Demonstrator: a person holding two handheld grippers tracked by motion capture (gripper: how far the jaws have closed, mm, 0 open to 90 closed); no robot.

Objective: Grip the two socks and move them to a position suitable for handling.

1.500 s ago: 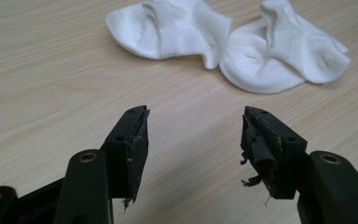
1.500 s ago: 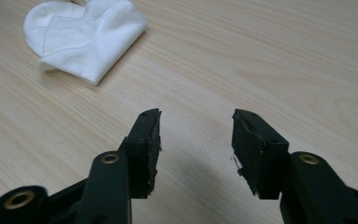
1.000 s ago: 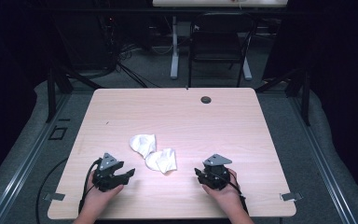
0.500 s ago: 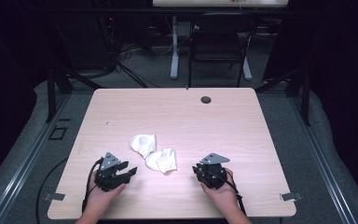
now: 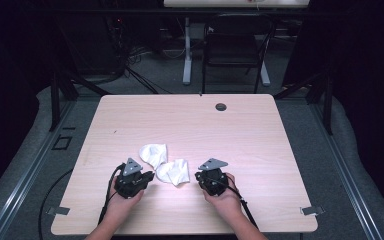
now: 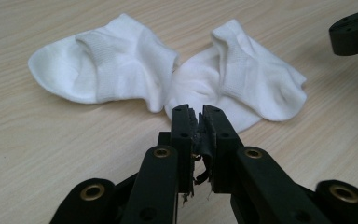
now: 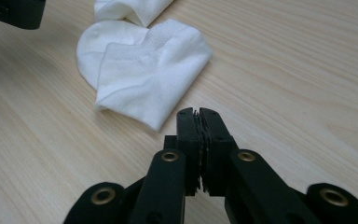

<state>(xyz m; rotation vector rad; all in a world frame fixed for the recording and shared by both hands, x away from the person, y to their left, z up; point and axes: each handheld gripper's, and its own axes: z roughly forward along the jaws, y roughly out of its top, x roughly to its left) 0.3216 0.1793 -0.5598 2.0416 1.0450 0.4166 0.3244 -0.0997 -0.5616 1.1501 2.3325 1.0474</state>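
Both the left gripper (image 6: 196, 111) and right gripper (image 7: 197, 113) have just pinched together on nothing, with the two white socks (image 5: 165, 164) lying right between them, so pushing in like this would probably just shove them around.

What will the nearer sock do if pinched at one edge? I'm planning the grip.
The nearer sock lies folded and creased, so it would likely droop limp. It looks thin and light. It touches the other sock, so dragging may shift that one too.
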